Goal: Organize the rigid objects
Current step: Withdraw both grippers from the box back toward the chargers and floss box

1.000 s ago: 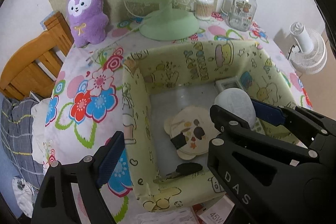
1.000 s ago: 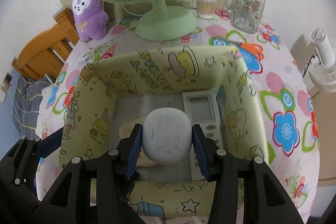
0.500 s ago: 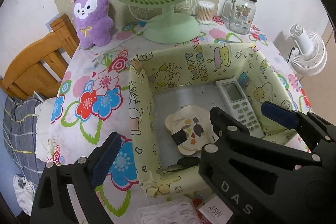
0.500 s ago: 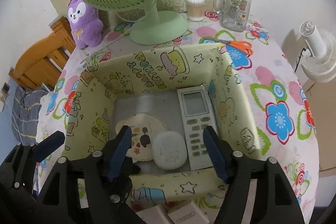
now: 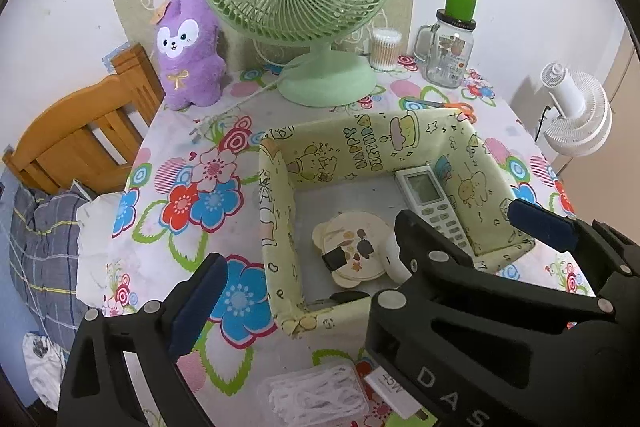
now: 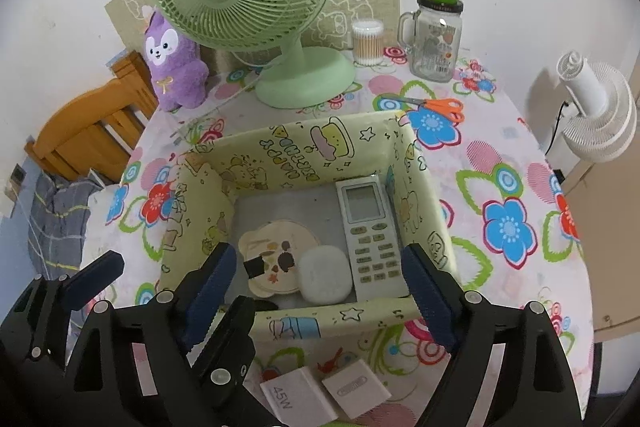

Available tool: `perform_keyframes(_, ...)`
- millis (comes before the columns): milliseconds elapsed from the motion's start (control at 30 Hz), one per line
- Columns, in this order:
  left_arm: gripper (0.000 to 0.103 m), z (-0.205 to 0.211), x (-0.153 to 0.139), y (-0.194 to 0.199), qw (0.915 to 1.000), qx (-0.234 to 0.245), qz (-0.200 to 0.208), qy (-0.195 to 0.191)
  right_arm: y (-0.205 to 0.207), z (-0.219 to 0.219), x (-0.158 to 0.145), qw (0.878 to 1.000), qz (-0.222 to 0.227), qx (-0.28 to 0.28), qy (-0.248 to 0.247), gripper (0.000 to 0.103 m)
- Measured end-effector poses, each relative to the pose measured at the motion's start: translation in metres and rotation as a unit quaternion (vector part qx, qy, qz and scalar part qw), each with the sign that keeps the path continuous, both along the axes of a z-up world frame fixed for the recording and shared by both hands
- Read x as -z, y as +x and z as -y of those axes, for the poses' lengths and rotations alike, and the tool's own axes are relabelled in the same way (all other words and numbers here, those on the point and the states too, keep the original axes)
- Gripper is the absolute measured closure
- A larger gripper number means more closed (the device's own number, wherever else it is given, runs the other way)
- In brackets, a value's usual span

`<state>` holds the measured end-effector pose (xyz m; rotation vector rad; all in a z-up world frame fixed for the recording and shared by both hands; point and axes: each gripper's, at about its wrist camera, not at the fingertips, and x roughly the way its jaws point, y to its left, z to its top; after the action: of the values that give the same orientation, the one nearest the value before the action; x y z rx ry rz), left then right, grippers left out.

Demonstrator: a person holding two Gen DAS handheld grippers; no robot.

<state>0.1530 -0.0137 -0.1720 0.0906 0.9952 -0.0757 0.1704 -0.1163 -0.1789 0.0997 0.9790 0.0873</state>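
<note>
The white case (image 6: 323,274) lay inside the box (image 6: 296,147), beside the remote (image 6: 370,235). The right gripper (image 6: 320,291), jaws just opened, and the left gripper (image 5: 360,255) both gaped empty. Two chargers (image 6: 328,395) waited outside.

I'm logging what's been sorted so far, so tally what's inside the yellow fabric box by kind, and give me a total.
In the yellow fabric box:
Remote control: 1
White rounded case: 1
Bear-shaped coaster stack: 1
Small dark item at the near wall, too hidden to identify: 1
Total: 4
</note>
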Motion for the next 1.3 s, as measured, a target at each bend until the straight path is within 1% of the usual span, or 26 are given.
perform_keyframes(200, 0.004, 0.002, -0.01, -0.011, 0.9999, 0.002, 0.009, -0.007, -0.013, 0.002, -0.012, 1.0, 0.014, 0.003, -0.009, 0.016)
perform_keyframes(500, 0.001, 0.004, -0.02, -0.028, 0.9996, 0.009, 0.021, -0.015, -0.034, 0.008, -0.025, 1.0, 0.023, 0.015, -0.014, 0.015)
perform_keyframes(900, 0.001, 0.013, -0.029, -0.055, 0.9991, 0.021, 0.028, -0.025, -0.063, 0.016, -0.036, 0.999, 0.031, 0.018, -0.021, 0.011)
perform_keyframes(1133, 0.001, 0.014, -0.034, -0.069, 0.9985, 0.021, 0.03, -0.041, -0.079, 0.018, -0.045, 0.999, 0.041, 0.017, -0.03, 0.008)
perform_keyframes(1300, 0.001, 0.016, -0.04, -0.079, 0.9985, 0.028, 0.033, -0.034, -0.09, 0.019, -0.051, 0.999, 0.04, 0.013, -0.026, 0.007)
